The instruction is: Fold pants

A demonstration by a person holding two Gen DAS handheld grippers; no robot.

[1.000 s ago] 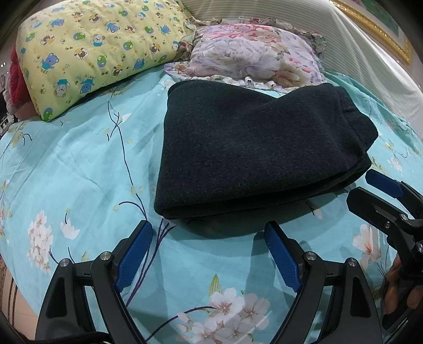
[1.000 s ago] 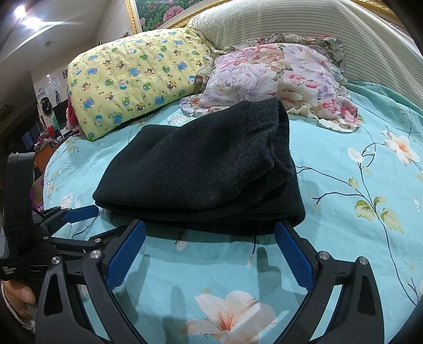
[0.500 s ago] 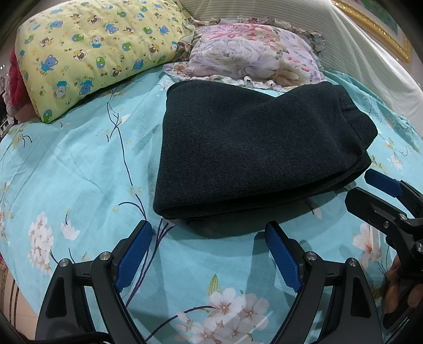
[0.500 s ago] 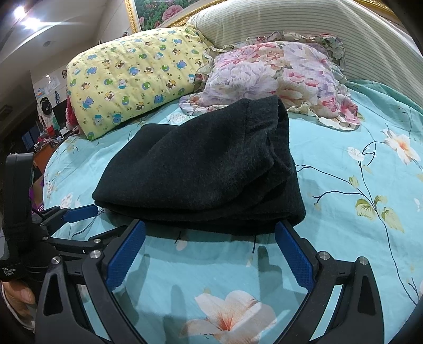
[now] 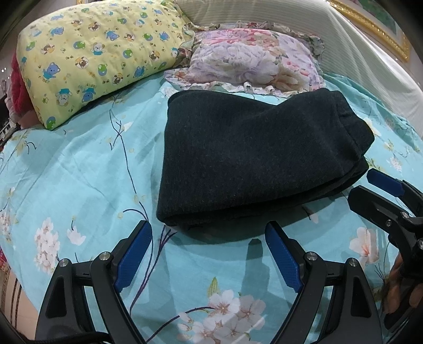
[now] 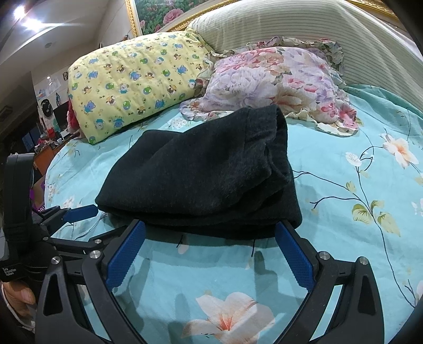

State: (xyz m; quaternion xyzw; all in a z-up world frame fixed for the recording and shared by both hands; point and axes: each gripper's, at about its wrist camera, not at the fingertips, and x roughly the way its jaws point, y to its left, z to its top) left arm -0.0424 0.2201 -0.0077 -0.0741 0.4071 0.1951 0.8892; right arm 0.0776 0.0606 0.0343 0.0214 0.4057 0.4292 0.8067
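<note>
Dark pants [image 5: 253,158] are seen folded in a stack on the blue sheet [image 5: 79,169], just below the flowered pillow [image 5: 251,63]. Left gripper [image 5: 208,232] and right gripper [image 6: 211,230] are held wide apart, empty, just short of the pants. A wall picture [image 6: 164,13] is caught only by the right view.

The bed has a turquoise sheet [image 5: 79,164] with printed blossoms. On it lie the folded dark pants [image 5: 253,158], a yellow pillow with cartoon bears [image 5: 95,58] and a floral ruffled pillow [image 5: 253,60], touching each other.
</note>
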